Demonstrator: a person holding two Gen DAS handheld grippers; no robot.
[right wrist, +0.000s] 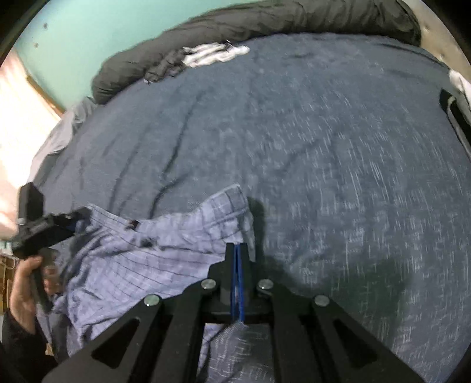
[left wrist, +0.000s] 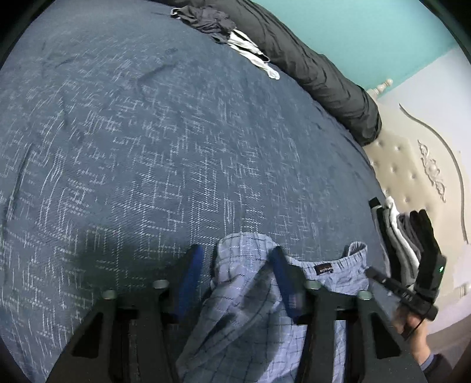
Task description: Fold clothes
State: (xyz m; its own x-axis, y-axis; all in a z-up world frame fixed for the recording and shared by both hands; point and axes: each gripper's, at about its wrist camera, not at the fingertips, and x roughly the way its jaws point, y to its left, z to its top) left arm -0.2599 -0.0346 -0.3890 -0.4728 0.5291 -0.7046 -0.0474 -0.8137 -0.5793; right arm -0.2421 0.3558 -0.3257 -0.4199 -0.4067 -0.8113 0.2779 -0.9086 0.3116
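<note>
A: Nearest the lens, the right hand-held gripper [right wrist: 238, 250] is clenched on the hem of the checked shorts [right wrist: 153, 253]; its blue pads are pressed flat together with cloth pinched between them.

B: And the left?

A: The left hand-held gripper [left wrist: 235, 259] straddles a bunched fold of the same shorts, its blue fingers [left wrist: 191, 274] part-way closed. Cloth sits between them, but a gap shows beside one finger, so it does not look gripped.

B: Where does the garment lie?

A: At the near edge of the bed [left wrist: 147, 132], rumpled, with its waistband label showing.

B: What might fail?

A: In my judgement, a lift now would leave only the right corner held, so the shorts would swing and twist. A thick bunch in the left jaws could also slip out mid-fold.

B: Farther back?

A: A folded stack [left wrist: 394, 235] by the headboard [left wrist: 426, 165], loose clothes [left wrist: 223, 26] at the far side, a dark duvet [left wrist: 323, 70] behind.
</note>
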